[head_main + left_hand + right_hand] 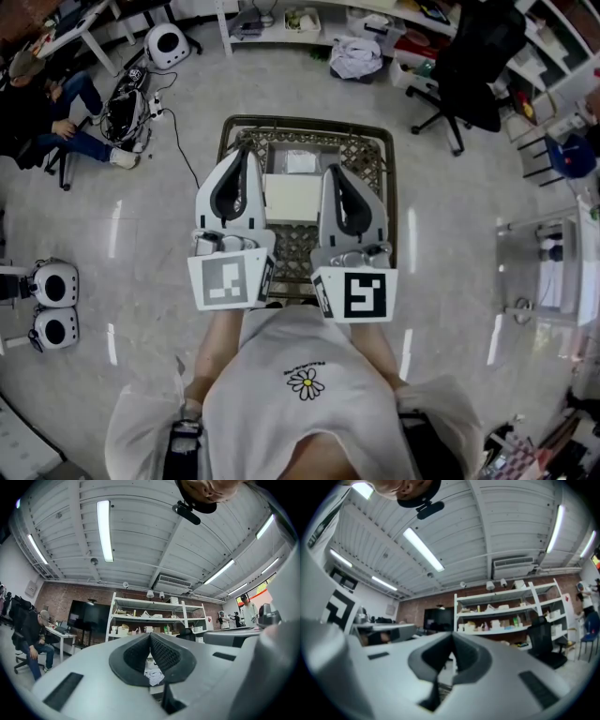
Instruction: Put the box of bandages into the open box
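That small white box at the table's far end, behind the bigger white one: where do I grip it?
Probably from above, jaws across its left and right edges. The small white box lies flat on the table, bare surface on both sides; the larger white box blocks a near-side approach.

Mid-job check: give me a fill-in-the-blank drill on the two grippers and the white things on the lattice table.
The left gripper has its jaws ___.
The right gripper holds ___.
In the head view, the white square box lies ___ the two grippers.
Seen from the person, the small white packet lies ___ that box on the dark lattice-top table.
Missing words: shut; nothing; between; beyond.
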The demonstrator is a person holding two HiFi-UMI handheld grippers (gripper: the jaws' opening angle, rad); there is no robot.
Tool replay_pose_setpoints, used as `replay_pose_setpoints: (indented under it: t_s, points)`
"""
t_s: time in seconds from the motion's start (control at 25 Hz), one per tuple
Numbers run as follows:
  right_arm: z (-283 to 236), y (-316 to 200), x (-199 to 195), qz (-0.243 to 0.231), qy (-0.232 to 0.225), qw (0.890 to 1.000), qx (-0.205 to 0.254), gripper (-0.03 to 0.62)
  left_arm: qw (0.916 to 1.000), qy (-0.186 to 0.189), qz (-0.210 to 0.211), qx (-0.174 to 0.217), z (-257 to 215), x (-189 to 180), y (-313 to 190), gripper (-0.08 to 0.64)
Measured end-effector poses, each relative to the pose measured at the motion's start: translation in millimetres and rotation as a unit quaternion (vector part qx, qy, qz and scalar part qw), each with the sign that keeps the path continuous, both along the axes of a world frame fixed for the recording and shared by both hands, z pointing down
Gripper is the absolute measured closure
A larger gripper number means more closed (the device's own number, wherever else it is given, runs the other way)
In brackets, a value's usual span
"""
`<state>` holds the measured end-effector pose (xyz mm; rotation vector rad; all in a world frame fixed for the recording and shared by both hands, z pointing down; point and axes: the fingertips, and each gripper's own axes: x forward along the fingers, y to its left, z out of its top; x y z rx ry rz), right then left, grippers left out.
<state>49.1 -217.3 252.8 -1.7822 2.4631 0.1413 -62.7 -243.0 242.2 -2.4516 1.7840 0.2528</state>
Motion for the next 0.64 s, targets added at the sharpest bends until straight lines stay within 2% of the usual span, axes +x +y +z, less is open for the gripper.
replay_pose_setpoints:
  t_s: [0.48,0.64]
  points:
    - [6.9,-3.0,9.0,-0.003,-0.001,1.0,-0.006,0.561,0.9997,-0.003,-0.015,-0.018,7.7,3.9,-2.7,0.538]
    - [9.0,-2.9,13.7,-0.008,0.0,1.0,-0.01,0.561,0.9997,-0.01,-0.019,-0.008,6.1,7.8,-2.5,0.538]
